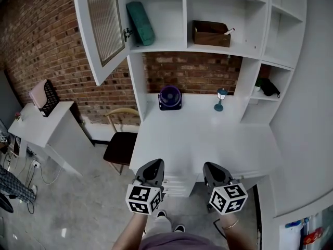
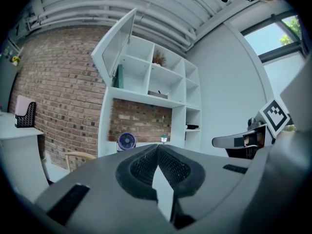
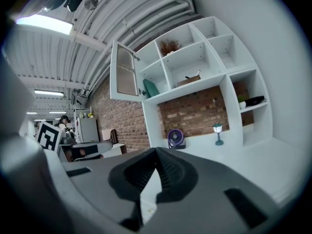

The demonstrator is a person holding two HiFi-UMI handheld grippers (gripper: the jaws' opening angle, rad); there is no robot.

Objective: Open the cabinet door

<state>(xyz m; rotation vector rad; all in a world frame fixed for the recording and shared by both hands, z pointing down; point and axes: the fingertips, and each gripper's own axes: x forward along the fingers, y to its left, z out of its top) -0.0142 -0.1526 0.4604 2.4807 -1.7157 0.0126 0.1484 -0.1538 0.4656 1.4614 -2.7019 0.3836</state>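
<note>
The white cabinet door [image 1: 101,27] with its ribbed glass pane stands swung out to the left of the wall shelf unit [image 1: 208,48]; it shows too in the left gripper view [image 2: 113,48] and the right gripper view [image 3: 124,72]. The compartment behind it holds a teal case [image 1: 140,22]. My left gripper [image 1: 154,166] and right gripper [image 1: 212,170] hover side by side low over the near edge of the white desk [image 1: 208,139], far from the door. Both are shut with nothing between the jaws.
On the desk stand a purple fan [image 1: 169,98] and a small lantern lamp [image 1: 221,99]. A brown wooden box [image 1: 210,34] sits on a shelf. A wooden chair [image 1: 120,142] stands left of the desk, beside a white side table [image 1: 49,129].
</note>
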